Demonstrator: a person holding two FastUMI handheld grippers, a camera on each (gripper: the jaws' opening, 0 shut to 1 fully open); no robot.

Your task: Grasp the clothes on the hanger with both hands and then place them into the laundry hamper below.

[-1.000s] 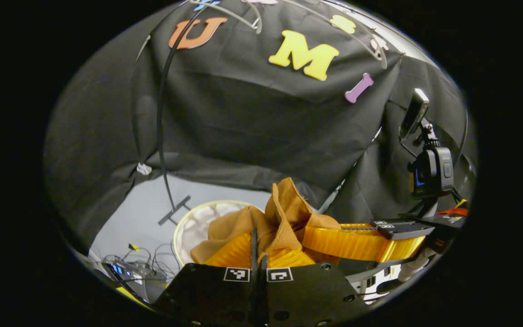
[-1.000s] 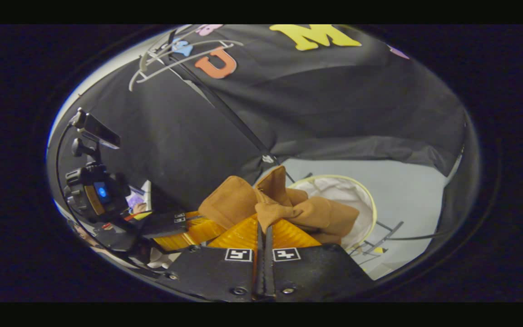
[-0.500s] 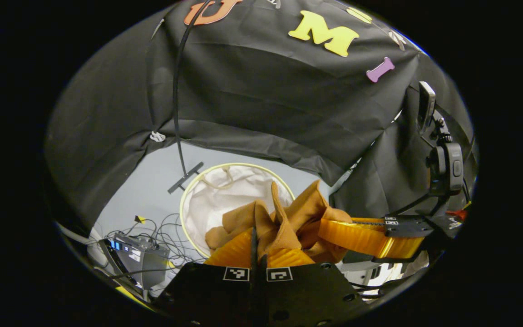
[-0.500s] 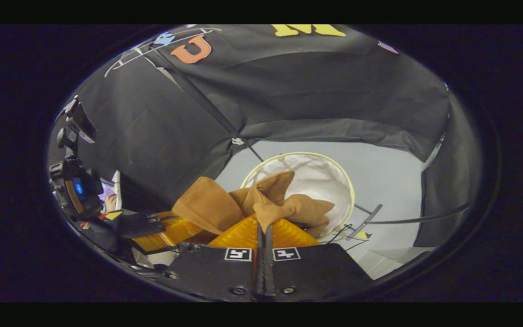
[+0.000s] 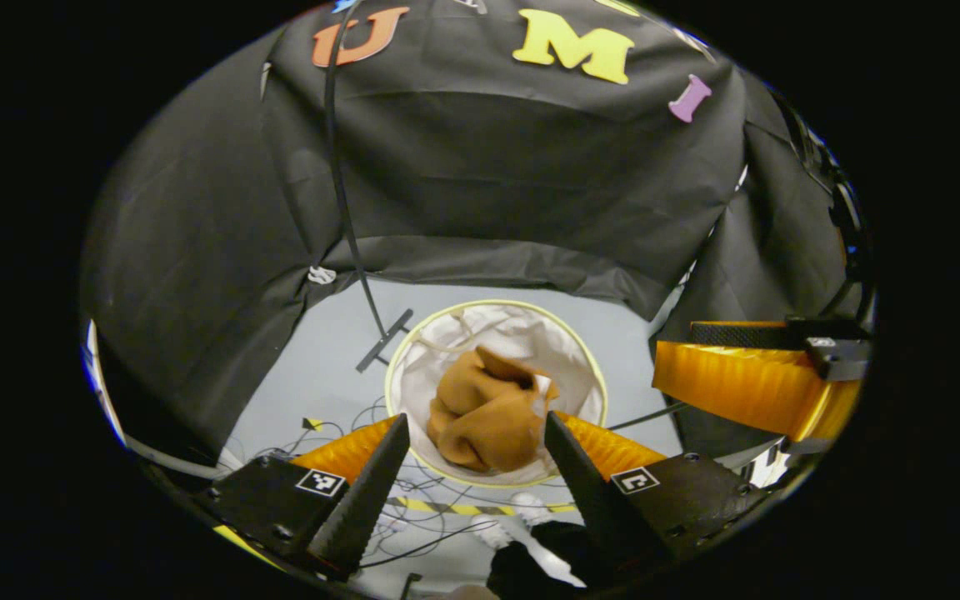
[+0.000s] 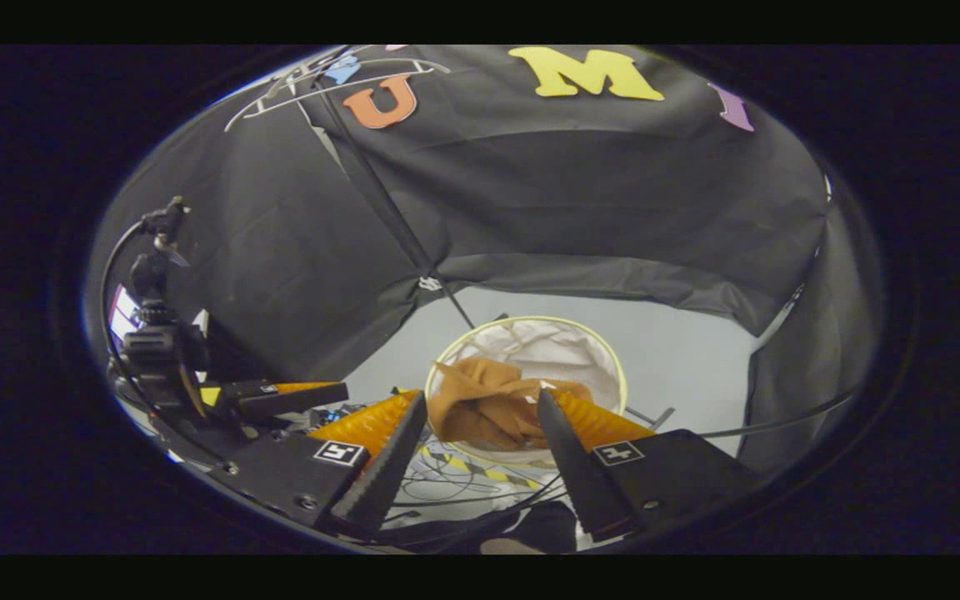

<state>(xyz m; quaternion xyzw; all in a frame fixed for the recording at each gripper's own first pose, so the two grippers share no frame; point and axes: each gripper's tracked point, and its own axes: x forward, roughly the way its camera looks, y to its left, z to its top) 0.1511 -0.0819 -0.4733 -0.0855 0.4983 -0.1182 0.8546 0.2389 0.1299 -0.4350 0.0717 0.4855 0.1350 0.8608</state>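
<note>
**Both grippers spread wide above the hamper, garment inside**

In the left gripper view, the left gripper (image 5: 473,446) has its fingers splayed far apart, holding and touching nothing. In the right gripper view, the right gripper (image 6: 480,421) is likewise spread wide and empty. Beyond the fingertips, below both, the brown clothes (image 5: 487,410) lie crumpled inside the white laundry hamper (image 5: 413,379), which stands on the grey floor (image 5: 313,367). Behind the hamper, a black stand pole (image 5: 347,217) rises against the booth's wall.
</note>
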